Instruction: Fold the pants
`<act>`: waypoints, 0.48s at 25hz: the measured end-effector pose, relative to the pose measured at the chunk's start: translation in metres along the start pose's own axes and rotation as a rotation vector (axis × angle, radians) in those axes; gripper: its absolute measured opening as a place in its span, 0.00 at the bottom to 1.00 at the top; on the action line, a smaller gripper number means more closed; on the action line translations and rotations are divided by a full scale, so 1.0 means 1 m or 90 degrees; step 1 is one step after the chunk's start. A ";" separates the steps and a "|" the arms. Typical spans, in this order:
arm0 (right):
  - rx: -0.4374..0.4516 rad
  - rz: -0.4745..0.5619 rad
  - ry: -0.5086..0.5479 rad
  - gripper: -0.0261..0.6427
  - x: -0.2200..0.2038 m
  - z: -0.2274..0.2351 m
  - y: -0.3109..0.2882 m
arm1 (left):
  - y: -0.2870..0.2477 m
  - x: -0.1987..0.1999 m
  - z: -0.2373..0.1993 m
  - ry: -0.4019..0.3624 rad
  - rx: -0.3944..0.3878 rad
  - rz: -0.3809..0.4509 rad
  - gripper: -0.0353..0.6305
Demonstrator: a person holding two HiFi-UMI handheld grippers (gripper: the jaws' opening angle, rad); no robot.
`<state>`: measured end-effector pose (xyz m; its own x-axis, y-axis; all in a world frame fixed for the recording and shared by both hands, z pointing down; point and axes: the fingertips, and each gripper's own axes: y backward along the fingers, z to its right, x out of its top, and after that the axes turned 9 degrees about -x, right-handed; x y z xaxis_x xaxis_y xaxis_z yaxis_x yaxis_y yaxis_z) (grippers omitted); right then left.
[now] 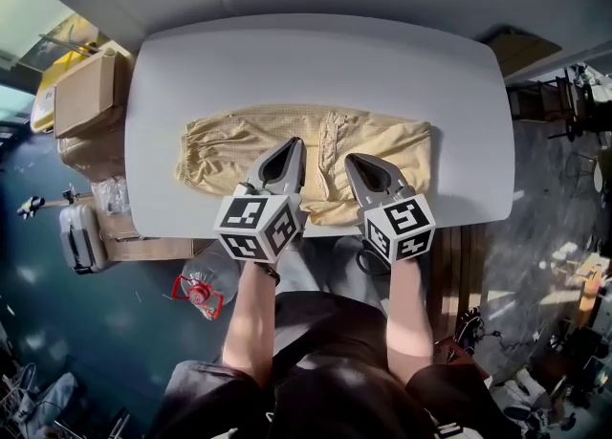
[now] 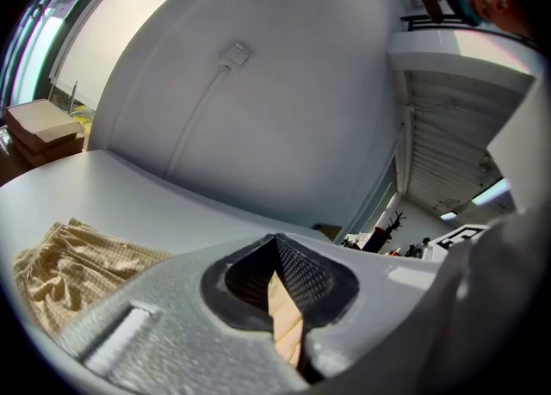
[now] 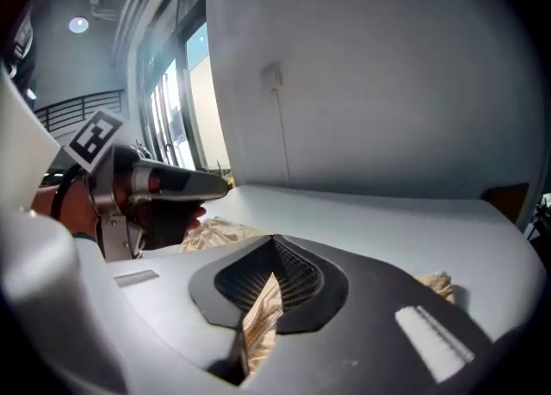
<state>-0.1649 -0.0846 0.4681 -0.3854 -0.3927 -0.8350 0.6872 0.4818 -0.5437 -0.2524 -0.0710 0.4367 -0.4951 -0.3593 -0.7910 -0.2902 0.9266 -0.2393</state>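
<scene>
Left tool and right tool pinch crumpled beige pants.

Part of pants hidden behind left gripper and right gripper

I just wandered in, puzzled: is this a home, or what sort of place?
Likely a workshop or lab, not a home: brown cardboard boxes, a silver hard-shell suitcase and a clear water jug stand beside a plain white rounded table.
</scene>
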 end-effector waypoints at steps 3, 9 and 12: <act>-0.027 0.067 -0.021 0.04 0.033 0.020 0.024 | -0.010 0.015 0.021 -0.023 -0.022 0.013 0.06; -0.091 0.167 -0.039 0.04 0.078 0.060 0.070 | -0.030 0.037 0.064 -0.070 -0.059 0.031 0.06; -0.122 0.201 -0.062 0.04 0.092 0.079 0.092 | -0.038 0.049 0.084 -0.094 -0.070 0.042 0.06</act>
<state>-0.0888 -0.1385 0.3482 -0.1066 -0.2698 -0.9570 0.6321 0.7246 -0.2747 -0.1973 -0.1141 0.3598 -0.3928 -0.2713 -0.8787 -0.3527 0.9269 -0.1285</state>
